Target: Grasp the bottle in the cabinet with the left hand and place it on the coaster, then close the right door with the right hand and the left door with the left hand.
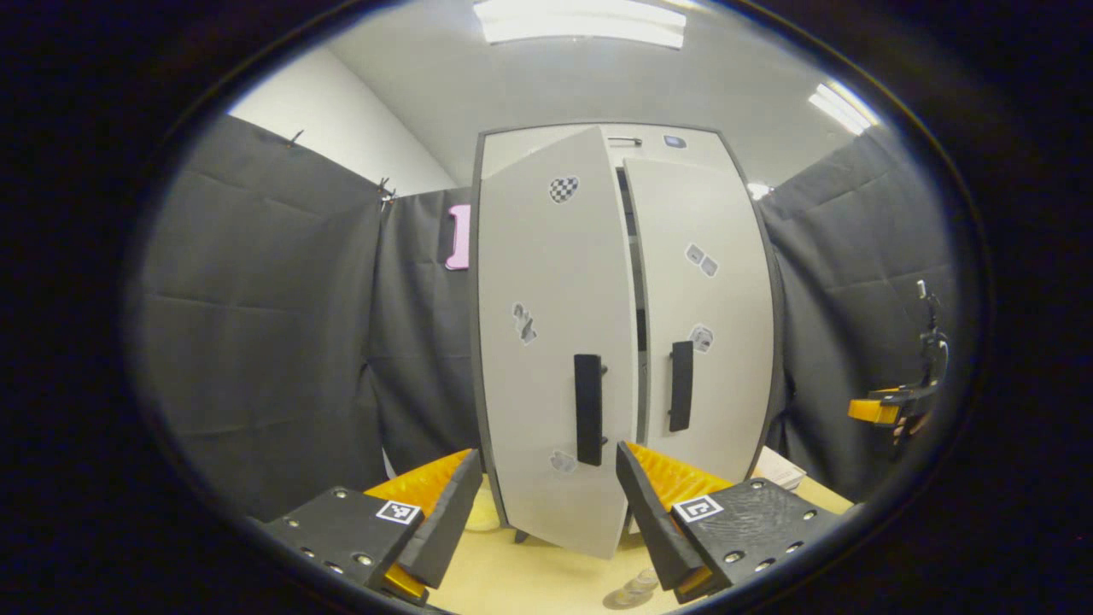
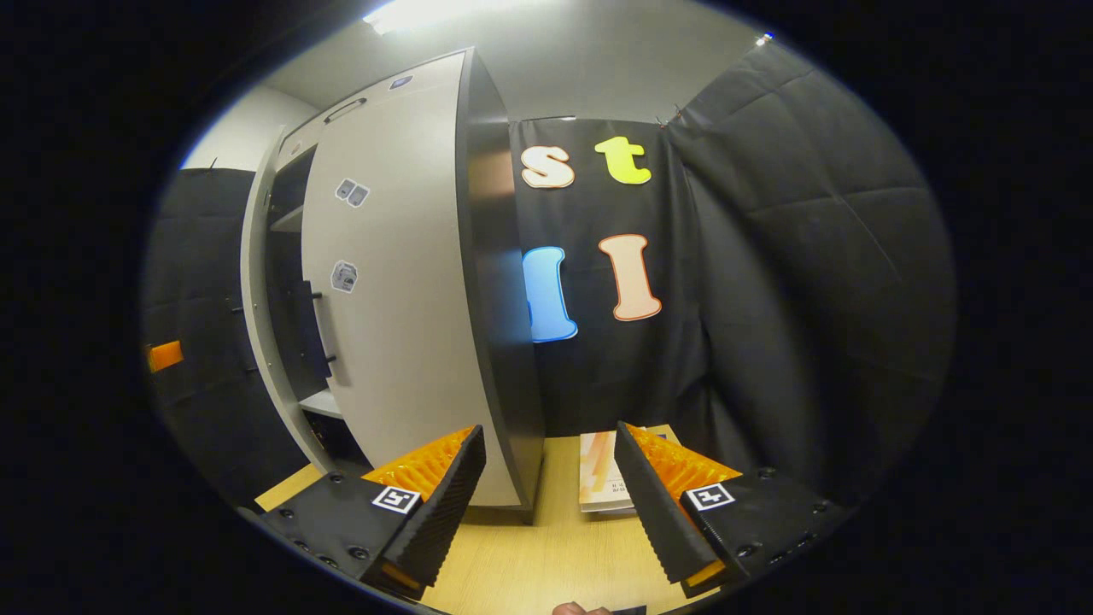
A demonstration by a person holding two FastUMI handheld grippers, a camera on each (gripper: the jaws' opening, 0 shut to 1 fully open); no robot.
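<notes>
Centre frame of the left gripper view, the cabinet (image 1: 615, 342) stands with its left door (image 1: 555, 359) ajar and right door (image 1: 709, 325) nearly closed. Low in frame, the bottle (image 1: 636, 588) rests on the table (image 1: 529, 572). Left gripper (image 1: 546, 504) and right gripper (image 2: 551, 500) are both spread, empty.

White cabinet (image 1: 546, 162) stands upright on the bench. Left door (image 1: 551, 342) is swung partway out, right door (image 1: 704, 316) almost shut, narrow gap between. Each has a black vertical handle. Clear bottle (image 1: 634, 588) sits out front.
</notes>
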